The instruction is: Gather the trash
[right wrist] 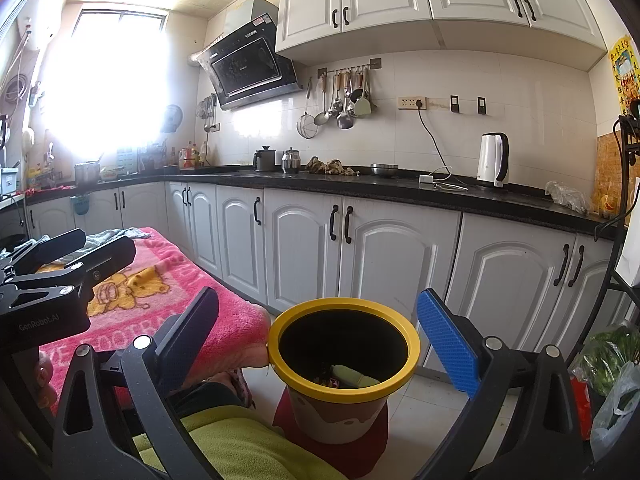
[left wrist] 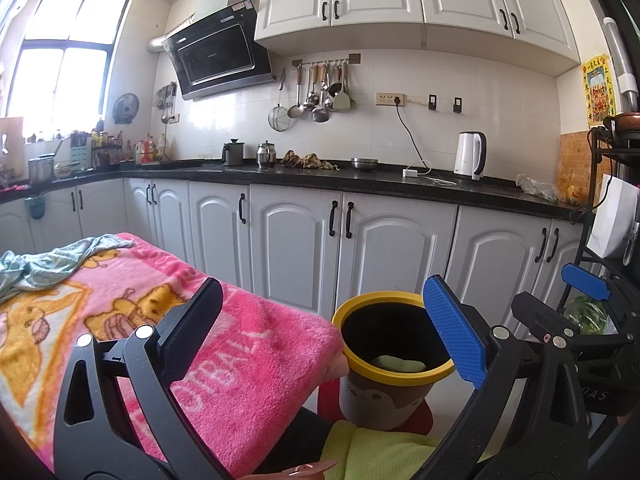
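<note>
Two grippers, both spread wide with nothing between the fingers. Left gripper (left wrist: 320, 328) hangs over the near corner of the pink fleece blanket with cartoon bears (left wrist: 132, 320); right gripper (right wrist: 320, 340) frames the yellow-rimmed round waste bin with a brown-and-white body (right wrist: 344, 360) almost dead centre.

Bin stands upright on a red mat (right wrist: 360, 444) on the floor, mouth facing up, just beside the blanket's hanging edge. Inside it: a pale green elongated piece of trash (right wrist: 354, 376) lying flat on the bottom with some darker scraps. Its long axis runs roughly left-right across the right wrist view, slightly tilted.

Key relation: bin lies ahead and below both tools. From the left gripper it sits off to the right; from the right gripper straight ahead. So the right hand is the nearer one for any drop.

No loose trash visible on the blanket, only a crumpled pale teal cloth (left wrist: 52, 264) at its far end. Judgement: next pick likely needs a new target; the black countertop (right wrist: 400, 192) has brown scraps (right wrist: 330, 167), well apart from both tools.
</note>
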Available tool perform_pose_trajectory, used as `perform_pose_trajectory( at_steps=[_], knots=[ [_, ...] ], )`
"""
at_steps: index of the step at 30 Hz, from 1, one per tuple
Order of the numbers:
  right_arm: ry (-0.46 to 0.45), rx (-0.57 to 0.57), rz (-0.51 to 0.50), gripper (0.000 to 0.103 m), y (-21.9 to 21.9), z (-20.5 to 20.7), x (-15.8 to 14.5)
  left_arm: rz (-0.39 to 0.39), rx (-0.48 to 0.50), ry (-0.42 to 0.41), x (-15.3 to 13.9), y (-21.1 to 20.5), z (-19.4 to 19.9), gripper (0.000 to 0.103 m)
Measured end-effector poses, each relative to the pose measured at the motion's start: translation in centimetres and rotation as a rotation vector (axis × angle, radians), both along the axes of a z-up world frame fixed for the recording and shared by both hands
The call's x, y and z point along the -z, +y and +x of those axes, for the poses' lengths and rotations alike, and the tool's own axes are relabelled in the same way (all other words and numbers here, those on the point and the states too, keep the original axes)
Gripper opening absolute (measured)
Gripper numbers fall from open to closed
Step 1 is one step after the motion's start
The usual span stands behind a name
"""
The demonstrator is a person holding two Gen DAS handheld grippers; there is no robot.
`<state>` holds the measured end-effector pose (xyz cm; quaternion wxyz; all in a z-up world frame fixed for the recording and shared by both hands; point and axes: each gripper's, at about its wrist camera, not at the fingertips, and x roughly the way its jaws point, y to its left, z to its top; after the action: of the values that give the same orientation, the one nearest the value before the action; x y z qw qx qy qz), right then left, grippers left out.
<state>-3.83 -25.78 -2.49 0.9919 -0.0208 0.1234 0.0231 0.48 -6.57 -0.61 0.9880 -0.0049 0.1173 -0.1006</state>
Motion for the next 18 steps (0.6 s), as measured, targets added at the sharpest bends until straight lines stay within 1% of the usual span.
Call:
perform_pose_trajectory(
  at_steps=[14,18],
  knots=[
    [0.000,-0.001,0.001,0.097,-0.02,0.03,0.05,-0.005,0.001,0.006,0.11,0.19,0.12,0.092],
    [0.008,-0.001,0.006,0.097,-0.07,0.16,0.05,-0.002,0.006,0.021,0.45,0.29,0.23,0.092]
  ],
)
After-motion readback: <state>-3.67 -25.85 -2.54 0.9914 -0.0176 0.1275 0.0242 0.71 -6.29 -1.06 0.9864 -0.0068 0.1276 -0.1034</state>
